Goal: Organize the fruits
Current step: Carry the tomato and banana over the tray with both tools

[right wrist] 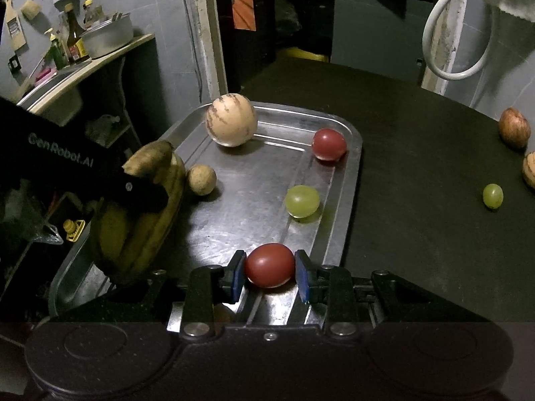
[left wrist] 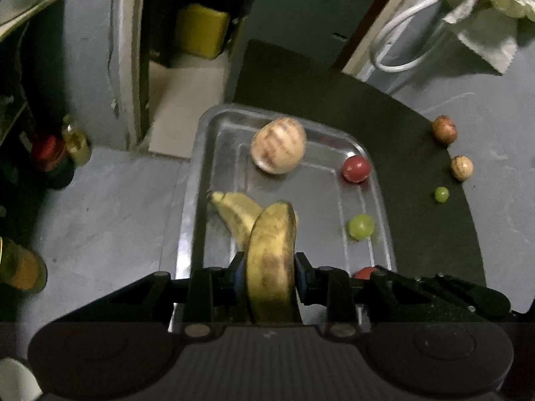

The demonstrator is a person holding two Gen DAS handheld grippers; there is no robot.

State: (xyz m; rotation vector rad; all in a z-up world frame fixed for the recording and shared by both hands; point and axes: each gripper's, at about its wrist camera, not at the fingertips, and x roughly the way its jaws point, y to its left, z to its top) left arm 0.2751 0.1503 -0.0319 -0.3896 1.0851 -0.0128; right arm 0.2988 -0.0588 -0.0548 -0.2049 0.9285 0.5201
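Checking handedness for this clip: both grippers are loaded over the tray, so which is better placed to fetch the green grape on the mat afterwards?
Right, probably. The right gripper holds a red fruit at the tray edge nearest the grape; the left gripper holds bananas farther off.

melon [right wrist: 231,121] at tray [right wrist: 351,180] back, grape [right wrist: 302,201] right, bananas [right wrist: 147,214] left

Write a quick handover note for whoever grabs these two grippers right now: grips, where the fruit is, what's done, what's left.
Left gripper: shut on the bananas, over the metal tray.
Right gripper: shut on a red tomato, over the tray's near end.
Already in the tray: striped melon, second tomato, green grape, small tan fruit.
Left: release both, then collect the brown fruit, the tan one and the grape from the dark mat.
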